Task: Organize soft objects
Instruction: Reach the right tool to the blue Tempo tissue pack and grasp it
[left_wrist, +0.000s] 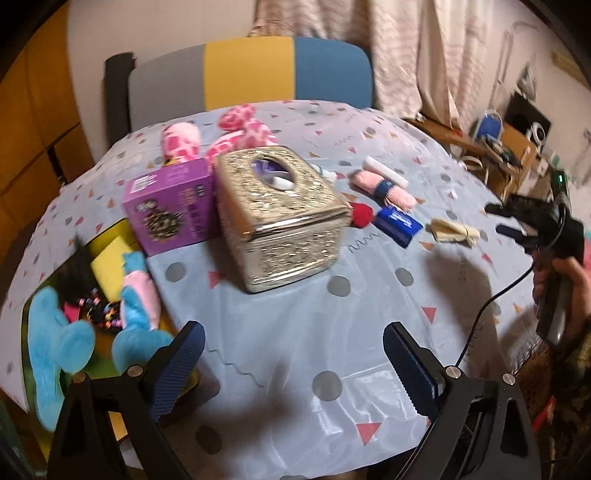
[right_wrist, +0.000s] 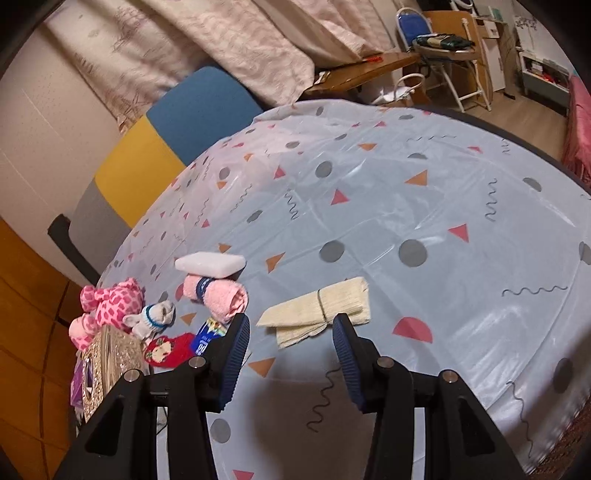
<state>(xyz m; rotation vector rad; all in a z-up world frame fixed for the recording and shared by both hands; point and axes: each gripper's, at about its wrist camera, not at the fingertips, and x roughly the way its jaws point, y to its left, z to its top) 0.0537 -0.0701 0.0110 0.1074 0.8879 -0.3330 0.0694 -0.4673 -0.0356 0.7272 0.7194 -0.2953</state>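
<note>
Glossy plastic tablecloth (right_wrist: 369, 221); embossed shiny metal box (left_wrist: 280, 218).

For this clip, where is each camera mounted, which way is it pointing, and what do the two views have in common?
Left wrist: sits on the left gripper, facing across the table toward the silver tissue box; its open fingers show, plus the right gripper.
Right wrist: sits on the right gripper, angled down at the cream folded cloth; only its own open fingers show.
Shared: cream cloth, pink rolled towel, tissue box, pink plush.
</note>
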